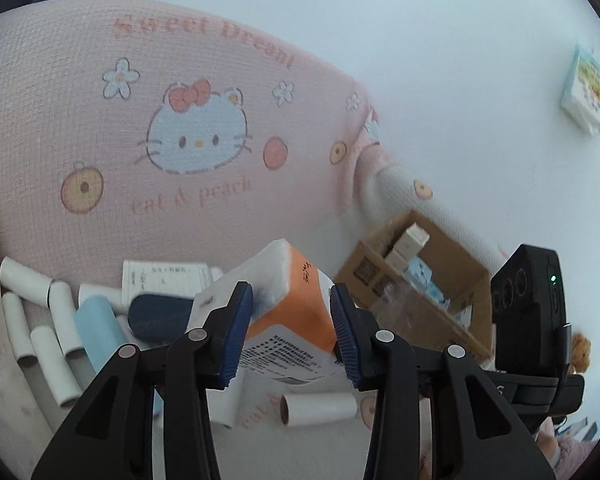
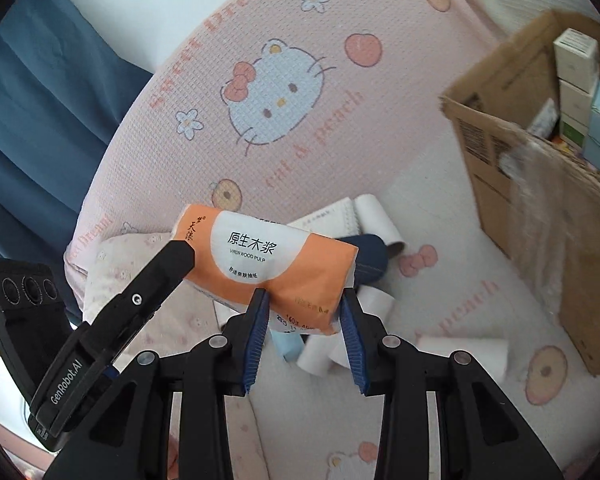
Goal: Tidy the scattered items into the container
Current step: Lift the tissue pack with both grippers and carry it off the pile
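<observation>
- The orange tissue pack [image 2: 268, 268] hangs above the bed, carried at both ends at once: the right hand-held gripper [image 2: 305, 334] pinches its near end between the blue pads, and the left hand-held gripper [image 1: 291, 334] pinches the other end.
- I judge the double grip is there because the pack is soft and would sag or twist from one end alone.
- The pack's long axis runs from the right hand-held gripper's fingers away to the upper left, its printed face turned up towards that camera; it is tilted, not level.
- Just beneath the pack lie white cardboard tubes [image 1: 48, 344], a light blue roll [image 1: 100, 330], a dark blue case [image 1: 160, 318] and a printed paper slip [image 1: 166, 280], scattered on the pink bedsheet [image 2: 440, 312].
- Farther off, to the right of both fingers, stands the open cardboard box [image 2: 496, 120], already holding small cartons [image 2: 576, 64]; it looks like the pack's destination.
- Behind it all rises the cat-print pillow [image 1: 140, 120].
</observation>
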Tool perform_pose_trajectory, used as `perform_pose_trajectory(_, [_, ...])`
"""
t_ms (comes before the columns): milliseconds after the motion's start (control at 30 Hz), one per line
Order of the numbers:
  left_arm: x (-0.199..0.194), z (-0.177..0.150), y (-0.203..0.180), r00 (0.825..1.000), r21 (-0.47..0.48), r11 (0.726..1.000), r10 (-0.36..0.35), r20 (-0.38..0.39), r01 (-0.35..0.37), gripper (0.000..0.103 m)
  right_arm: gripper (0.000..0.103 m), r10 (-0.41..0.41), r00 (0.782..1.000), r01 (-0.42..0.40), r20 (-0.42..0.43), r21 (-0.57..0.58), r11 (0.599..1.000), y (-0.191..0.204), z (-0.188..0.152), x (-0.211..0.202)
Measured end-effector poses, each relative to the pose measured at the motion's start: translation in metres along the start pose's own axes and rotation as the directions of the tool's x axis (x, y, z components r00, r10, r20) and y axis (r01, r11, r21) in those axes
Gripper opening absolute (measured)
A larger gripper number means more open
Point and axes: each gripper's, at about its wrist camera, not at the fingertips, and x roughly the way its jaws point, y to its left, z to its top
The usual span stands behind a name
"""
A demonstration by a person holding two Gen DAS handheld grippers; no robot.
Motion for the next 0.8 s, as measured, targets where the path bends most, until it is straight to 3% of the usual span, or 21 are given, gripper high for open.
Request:
perform_pose_trajectory(267, [0.008,-0.081,-0.013,0.987,-0.049,0.997,0.055,-0.152,-0.064,0.044,0.034,-0.004,0.996,0.006,-0.091,0.027,1.0,-0.041,-0.046,-0.02])
perform_pose_trajectory(400, [0.014,-0.116,-0.002,0.982,-0.16,0.985,0.034,-0.187,-0.065,0.044,0.034,0.013,0.995,-0.003,-0.099,0.109,0.994,-0.065,-0.063,-0.017])
perform_pose_trajectory(567, [0.019,-0.132,0.007,0.979,-0.201,0.973,0.07,-0.194,-0.109,0.044,0.033,-0.046,0.988,0.055,-0.149,0.06,0.997,-0.066,-0.077,-0.001])
perform_pose_trajectory(800, [0.04,-0.143,0.029,0.964,-0.235,0.965,0.049,-0.262,-0.113,0.043,0.033,-0.03,0.979,0.053,-0.201,0.109,0.993,-0.084,-0.081,0.026])
